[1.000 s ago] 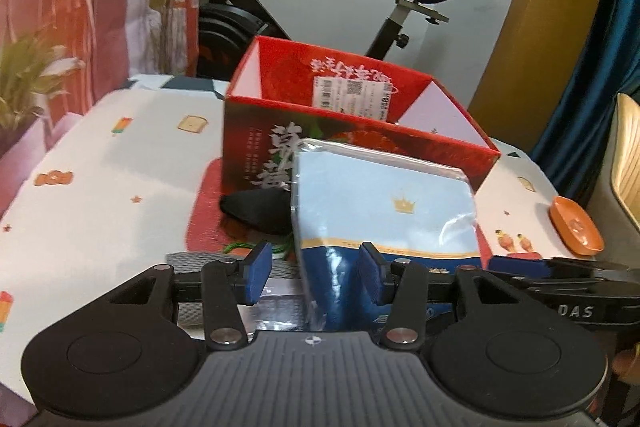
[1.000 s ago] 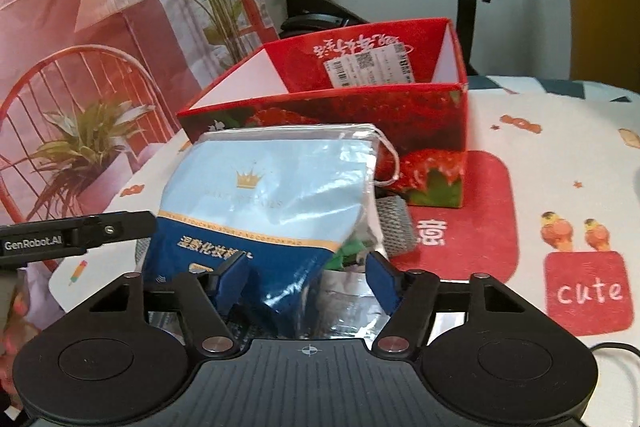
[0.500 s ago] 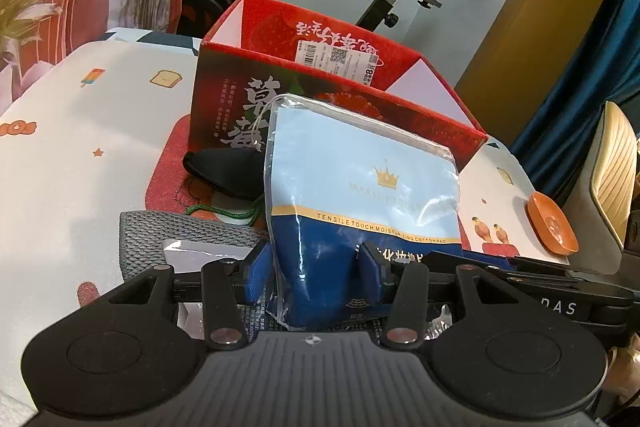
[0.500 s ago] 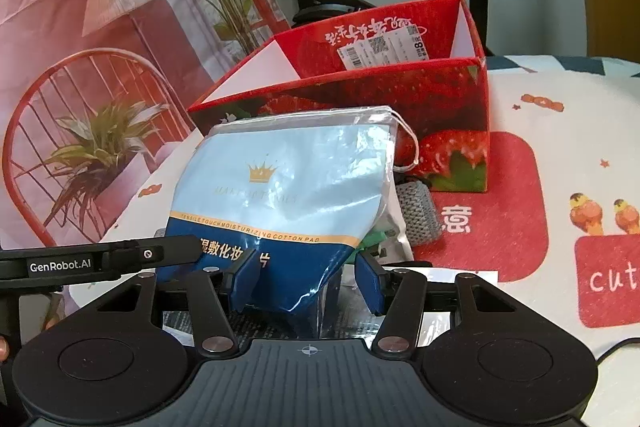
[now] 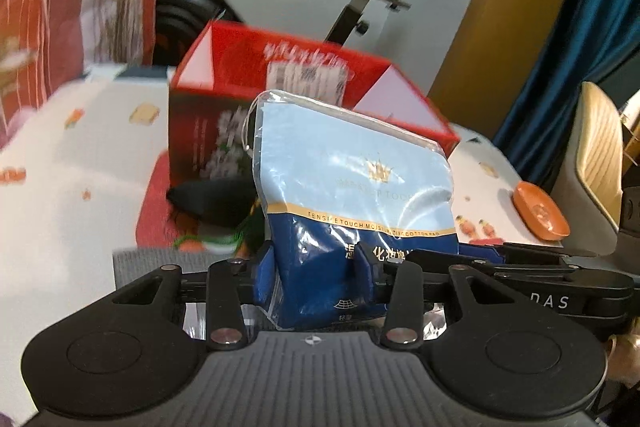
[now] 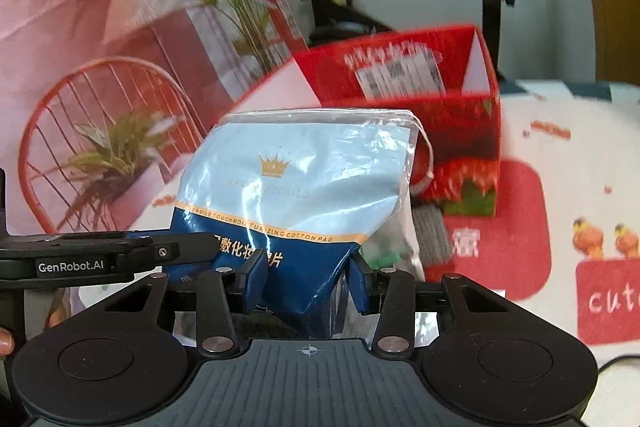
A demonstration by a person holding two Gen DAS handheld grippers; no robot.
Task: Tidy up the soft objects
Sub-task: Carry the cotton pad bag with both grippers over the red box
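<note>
While both claws (image 5: pixel 314 275) (image 6: pixel 306 277) pinch the cotton-pad bag (image 5: pixel 352 187), a red box (image 5: pixel 224 131) stands on the patterned tablecloth (image 5: pixel 72 195).

The left gripper (image 5: pixel 316 273) is held level, its blue pads (image 5: pixel 264 277) pressed into the lower corner of a cotton pad bag (image 5: pixel 352 187). The right gripper (image 6: pixel 306 277) is clamped likewise on the same bag's opposite lower corner.

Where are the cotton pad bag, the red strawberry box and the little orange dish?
cotton pad bag (image 5: pixel 356 183): left wrist view, pale blue upper front.
red strawberry box (image 6: pixel 460 119): right wrist view, near front wall.
orange dish (image 5: pixel 540 211): left wrist view, its inner face.
</note>
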